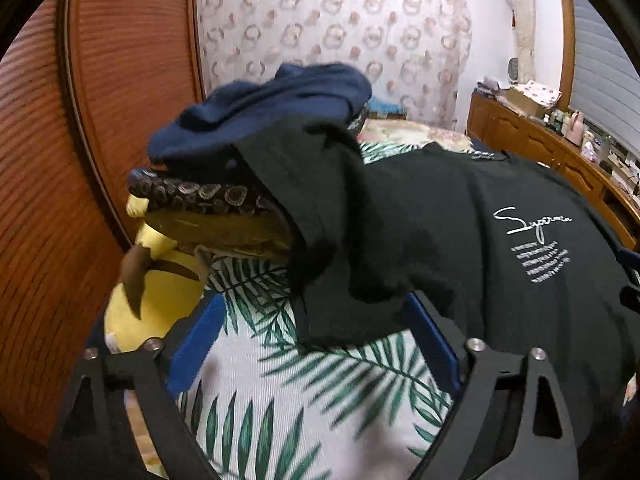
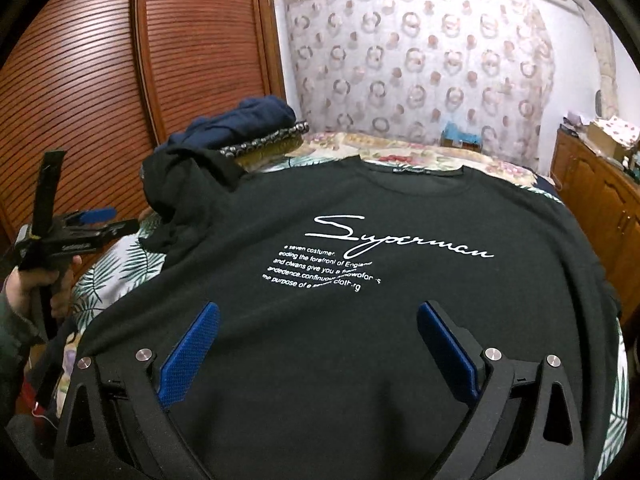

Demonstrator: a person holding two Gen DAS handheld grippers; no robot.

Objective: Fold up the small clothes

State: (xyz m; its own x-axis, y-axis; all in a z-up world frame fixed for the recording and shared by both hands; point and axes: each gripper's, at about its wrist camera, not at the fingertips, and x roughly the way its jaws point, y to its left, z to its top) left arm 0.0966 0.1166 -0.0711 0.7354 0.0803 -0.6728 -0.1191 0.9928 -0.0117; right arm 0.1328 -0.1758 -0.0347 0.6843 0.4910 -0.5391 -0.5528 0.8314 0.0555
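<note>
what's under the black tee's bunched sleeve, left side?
The black tee sleeve drapes over a pile: navy garment on top, a dark circle-print piece and an olive layer poking out. Anything deeper is covered.

Louvred wooden doors (image 2: 100, 80), patterned curtain (image 2: 420, 72)

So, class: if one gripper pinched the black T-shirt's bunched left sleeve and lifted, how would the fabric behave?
The black T-shirt would probably go floppy: its sleeve already droops in folds over the clothes pile. It seems light. It would likely drag rather than slide across the leaf-print sheet.
</note>
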